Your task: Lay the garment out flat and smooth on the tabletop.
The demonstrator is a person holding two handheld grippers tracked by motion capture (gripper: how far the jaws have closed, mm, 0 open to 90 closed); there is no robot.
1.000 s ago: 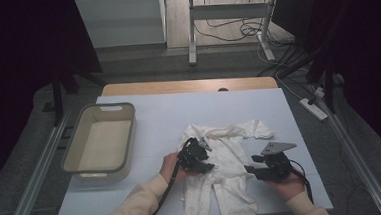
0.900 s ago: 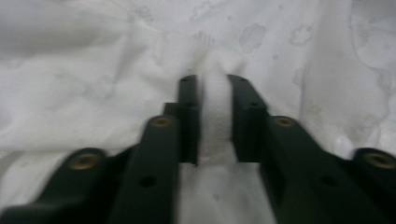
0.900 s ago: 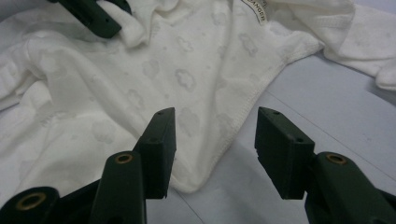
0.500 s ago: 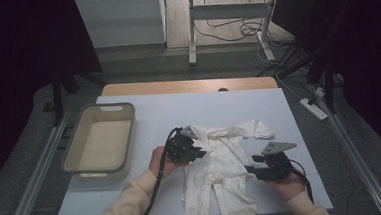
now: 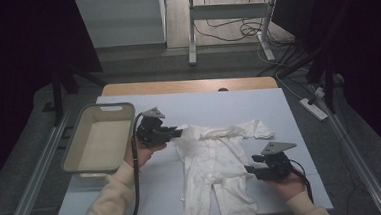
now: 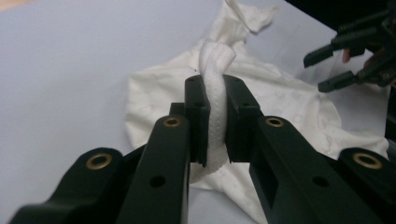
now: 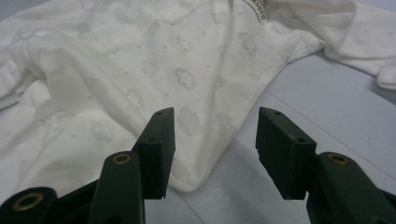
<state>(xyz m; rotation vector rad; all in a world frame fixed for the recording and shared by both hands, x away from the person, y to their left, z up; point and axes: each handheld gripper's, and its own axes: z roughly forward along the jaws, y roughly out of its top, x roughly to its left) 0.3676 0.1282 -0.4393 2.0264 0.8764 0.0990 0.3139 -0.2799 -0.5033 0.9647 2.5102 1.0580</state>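
Left gripper (image 6: 215, 121): I have it clamped on baby romper's (image 5: 217, 161) sleeve cuff (image 6: 215, 65) | right gripper (image 7: 212, 149): jaws apart, romper hem between, untouched | romper's long axis toward me, mid-table, right nearer.

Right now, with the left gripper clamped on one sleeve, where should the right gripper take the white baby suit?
Probably the side hem of the baby suit: it lies flat just ahead of the open right gripper. Come in low from the bare table side.

Left claw (image 5: 176, 134) lifted off the desk, jaws just closed and clamped tight, pointing right, right claw (image 5: 248, 170) low near the desk edge, jaws parted, both forearms in cream sleeves
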